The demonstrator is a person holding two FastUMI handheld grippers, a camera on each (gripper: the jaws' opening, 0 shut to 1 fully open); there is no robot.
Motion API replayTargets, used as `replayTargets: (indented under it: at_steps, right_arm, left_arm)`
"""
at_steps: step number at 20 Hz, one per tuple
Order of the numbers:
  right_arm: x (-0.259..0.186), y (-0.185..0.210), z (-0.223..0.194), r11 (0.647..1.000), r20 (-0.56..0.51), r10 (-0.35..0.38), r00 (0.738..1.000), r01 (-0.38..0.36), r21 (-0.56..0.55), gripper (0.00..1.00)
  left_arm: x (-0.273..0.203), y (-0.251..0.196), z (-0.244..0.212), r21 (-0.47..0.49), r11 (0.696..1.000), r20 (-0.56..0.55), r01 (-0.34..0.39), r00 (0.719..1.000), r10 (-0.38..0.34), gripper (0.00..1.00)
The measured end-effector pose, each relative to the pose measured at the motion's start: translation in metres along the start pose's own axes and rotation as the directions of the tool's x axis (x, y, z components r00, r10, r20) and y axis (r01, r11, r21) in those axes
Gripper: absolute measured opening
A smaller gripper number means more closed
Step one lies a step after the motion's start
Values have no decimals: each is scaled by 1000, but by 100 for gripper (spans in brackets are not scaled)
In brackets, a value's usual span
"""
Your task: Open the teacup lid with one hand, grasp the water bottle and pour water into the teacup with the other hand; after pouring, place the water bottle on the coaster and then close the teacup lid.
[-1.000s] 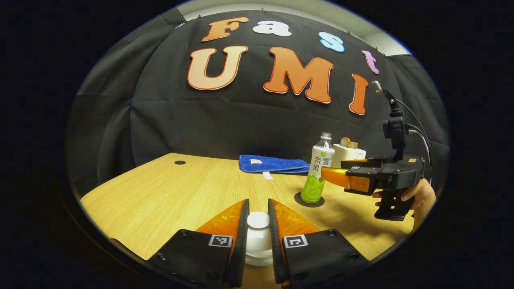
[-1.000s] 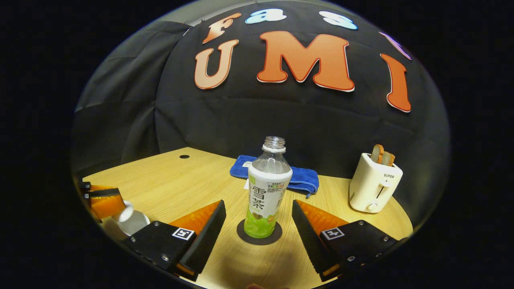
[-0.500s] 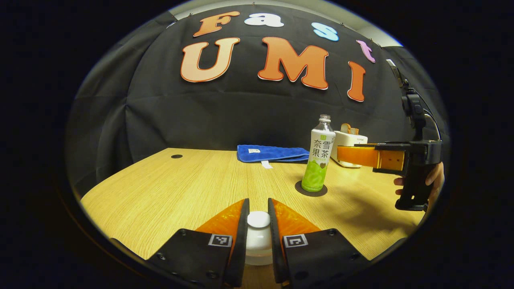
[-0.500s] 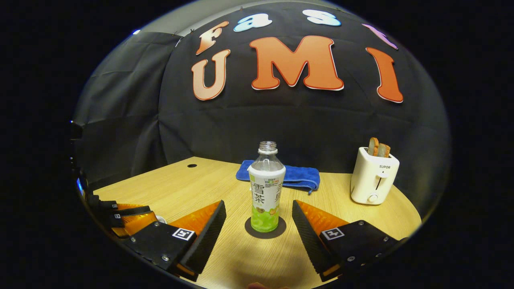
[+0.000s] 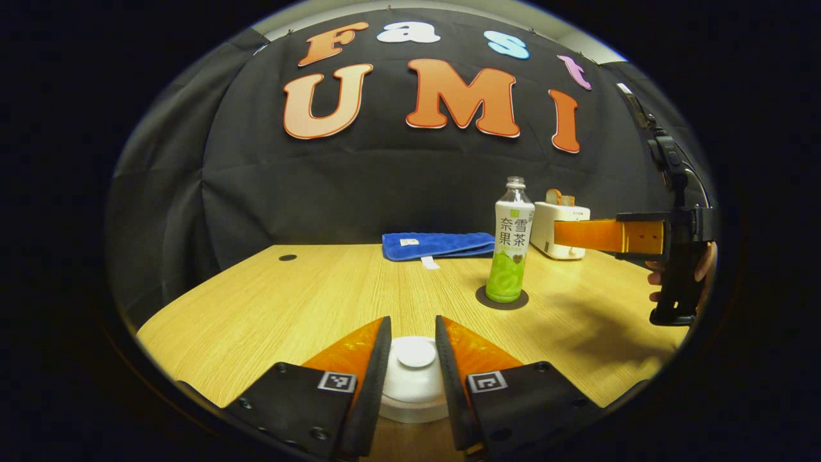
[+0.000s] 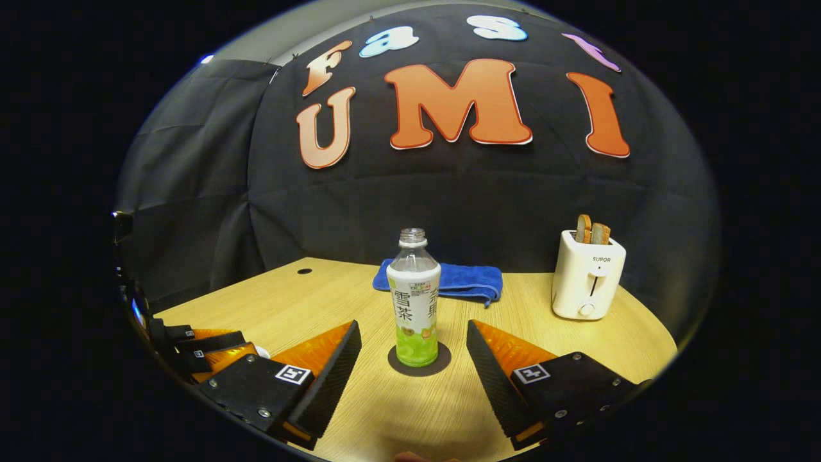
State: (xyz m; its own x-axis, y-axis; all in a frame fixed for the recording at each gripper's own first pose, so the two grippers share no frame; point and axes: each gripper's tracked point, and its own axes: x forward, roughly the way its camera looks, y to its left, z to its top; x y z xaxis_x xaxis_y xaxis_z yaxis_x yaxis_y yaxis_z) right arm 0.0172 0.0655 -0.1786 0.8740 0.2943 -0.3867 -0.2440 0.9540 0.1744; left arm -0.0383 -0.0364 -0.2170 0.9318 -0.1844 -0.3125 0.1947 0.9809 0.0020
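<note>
Teacup lid (image 5: 415, 359) down on cup between barely parted fingers of left hand-held gripper (image 5: 414, 378), grip unclear; water bottle (image 6: 415, 299) upright on coaster (image 6: 419, 360), dead ahead of open right hand-held gripper (image 6: 414, 366).

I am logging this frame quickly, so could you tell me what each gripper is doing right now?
Left gripper: fingers flank the teacup lid; whether they grip it cannot be told.
Right gripper: open, holding nothing.
</note>
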Motion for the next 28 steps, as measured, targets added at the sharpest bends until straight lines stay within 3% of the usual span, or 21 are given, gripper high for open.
replayTargets:
  at_steps: [6,10,12,16,21,28]
  right_arm:
    - [-21,-9,1,999,29,-39,999,39,1,99]
    - [-31,-13,12,998,62,-57,996,57,-3,99]
    - [-42,-14,21,998,84,-63,994,64,-8,99]
    - [-57,-12,41,998,129,-63,990,65,-13,99]
    - [-66,2,54,997,181,-65,981,71,-27,99]
    - [-67,12,76,997,211,-56,976,65,-37,99]
  left_arm:
    - [-6,2,41,2,1000,103,-1,995,1,76]
    - [-11,12,72,2,1000,148,-20,989,19,84]
    - [-13,22,93,-17,1000,171,-26,985,28,92]
    - [-19,39,139,-46,998,215,-39,976,48,93]
    - [-30,28,178,7,999,270,-50,962,46,94]
    - [-32,2,185,9,1000,283,-6,959,3,97]
